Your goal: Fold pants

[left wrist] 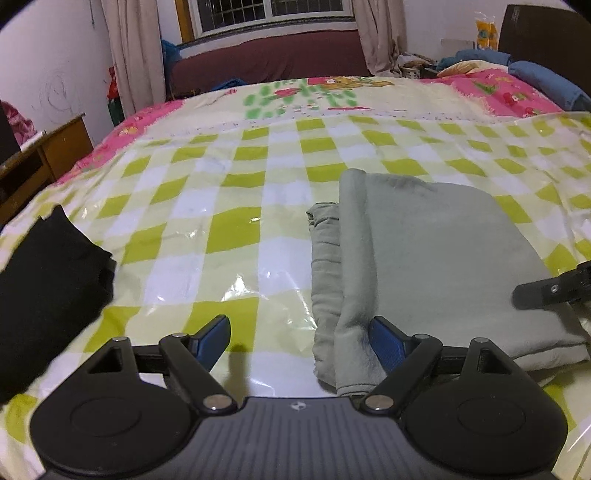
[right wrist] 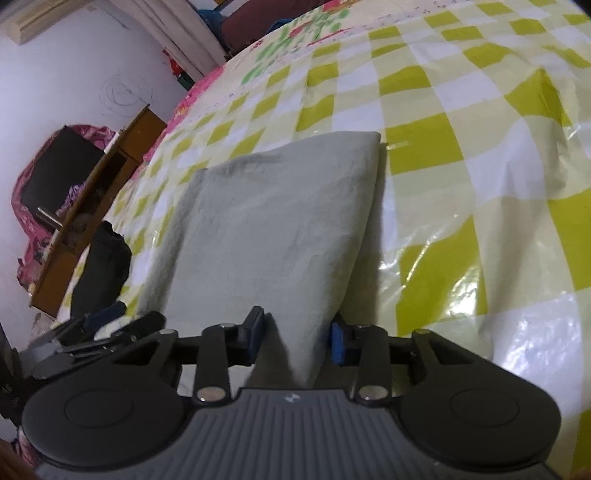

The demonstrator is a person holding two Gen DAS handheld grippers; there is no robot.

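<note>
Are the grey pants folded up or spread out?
Folded. The grey pants lie as a compact stacked rectangle on the checkered cover, layered edges showing at one side.

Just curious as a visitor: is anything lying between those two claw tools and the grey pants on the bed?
Nothing visible. The left gripper stands open at the grey pants' near edge, one pad against the cloth. The right gripper already has a fold between its pads.

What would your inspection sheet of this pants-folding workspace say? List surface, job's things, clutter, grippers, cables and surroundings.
Surface: bed under a glossy green-checked plastic sheet.
Job's things: grey pants, folded into a flat stack.
Clutter: black garment at the sheet's left edge.
Grippers: left gripper open beside the pants' near corner; right gripper straddling the pants' near edge.
Cables: nothing seen.
Surroundings: curtained window, wooden desk.
</note>
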